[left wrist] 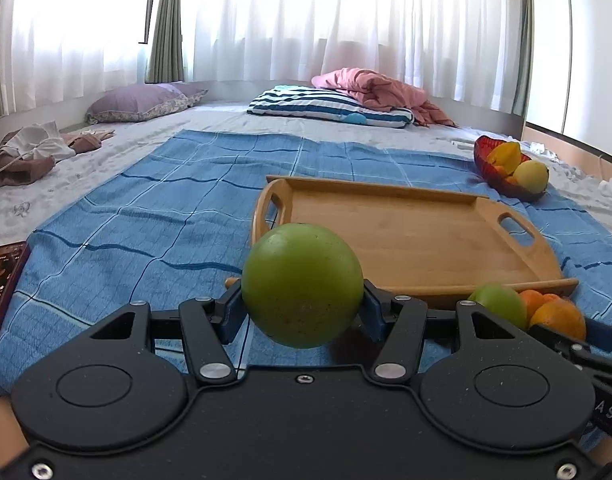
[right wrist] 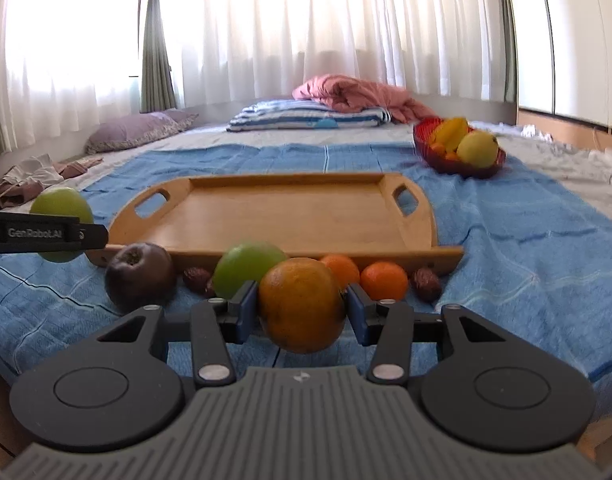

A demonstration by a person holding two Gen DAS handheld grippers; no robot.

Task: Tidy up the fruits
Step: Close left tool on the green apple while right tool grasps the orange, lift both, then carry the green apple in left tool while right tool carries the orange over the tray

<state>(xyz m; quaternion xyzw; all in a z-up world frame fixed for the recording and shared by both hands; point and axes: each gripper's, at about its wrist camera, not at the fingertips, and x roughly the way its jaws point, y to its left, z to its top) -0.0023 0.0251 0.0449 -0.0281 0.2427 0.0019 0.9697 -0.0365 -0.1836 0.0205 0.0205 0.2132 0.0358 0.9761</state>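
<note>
My left gripper (left wrist: pixel 302 300) is shut on a green apple (left wrist: pixel 302 280) and holds it above the blue cloth, just short of the wooden tray (left wrist: pixel 406 236). From the right wrist view, that apple (right wrist: pixel 60 204) hangs at the far left behind a left finger (right wrist: pixel 46 234). My right gripper (right wrist: pixel 300 310) is shut on a large orange (right wrist: pixel 302 292), low over the cloth in front of the tray (right wrist: pixel 290 216). Around it lie a dark round fruit (right wrist: pixel 140 276), a second green apple (right wrist: pixel 246 268), two small oranges (right wrist: pixel 384 280) and brown dates (right wrist: pixel 426 284).
A red bowl (right wrist: pixel 426 136) with yellow fruit sits beyond the tray at the right. A phone (left wrist: pixel 2 288) lies on the cloth's left edge. Clothes (left wrist: pixel 26 152), a purple pillow (left wrist: pixel 138 104), a striped pillow (left wrist: pixel 326 106) and a pink blanket (left wrist: pixel 378 88) lie farther back.
</note>
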